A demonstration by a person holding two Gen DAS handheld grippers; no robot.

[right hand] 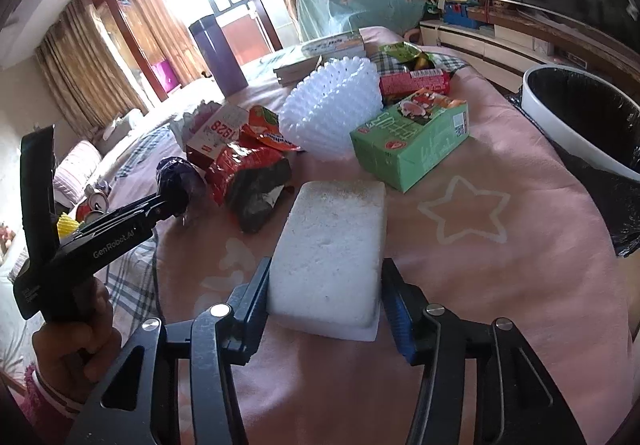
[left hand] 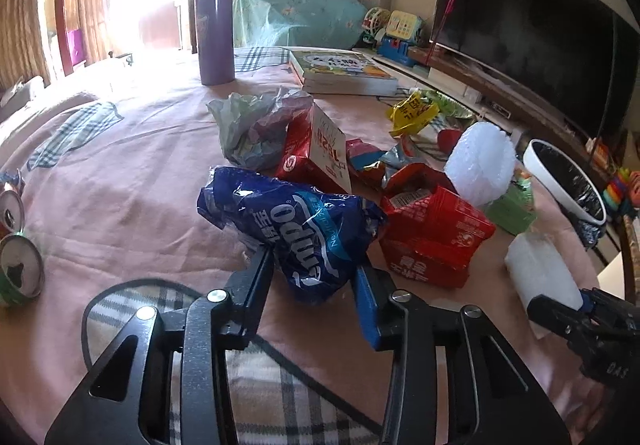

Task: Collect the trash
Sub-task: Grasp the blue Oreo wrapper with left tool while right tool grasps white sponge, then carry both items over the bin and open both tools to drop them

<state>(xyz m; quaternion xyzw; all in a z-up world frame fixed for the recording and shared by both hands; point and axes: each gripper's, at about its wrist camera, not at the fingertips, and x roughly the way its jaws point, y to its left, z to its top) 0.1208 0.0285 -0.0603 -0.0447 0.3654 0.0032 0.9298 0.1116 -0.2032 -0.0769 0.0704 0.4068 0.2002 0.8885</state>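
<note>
My left gripper (left hand: 314, 277): jaws around the crumpled blue wrapper (left hand: 292, 229), both pads pressing into its lower end; the foil dents where they bite, so I judge this a grasp, taken low because that end lies nearest me.
My right gripper (right hand: 326, 297): jaws on either side of the white foam block (right hand: 332, 249). The left pad sits against its side; at the right pad I cannot tell whether it touches. I straddle the short end because the block lies lengthwise away from me.
Bed cover (right hand: 500, 285): pink, with a pale star printed just right of the block; all the trash lies on it.
Middle ground: red cartons (left hand: 432, 241) just beyond the blue wrapper, a green carton (right hand: 412, 141) beyond the foam block, a white foam net (right hand: 332, 109) touching the green carton's far side.
Bin (right hand: 584, 113): white, black liner, at the cover's right edge, mouth up, well apart from both grippers. I judge both pieces belong there.
Left edge: opened cans (left hand: 18, 269) lying on their sides, not yet collected.
Far: purple flask (left hand: 215, 29) upright and books (left hand: 344, 71), probably not trash.
</note>
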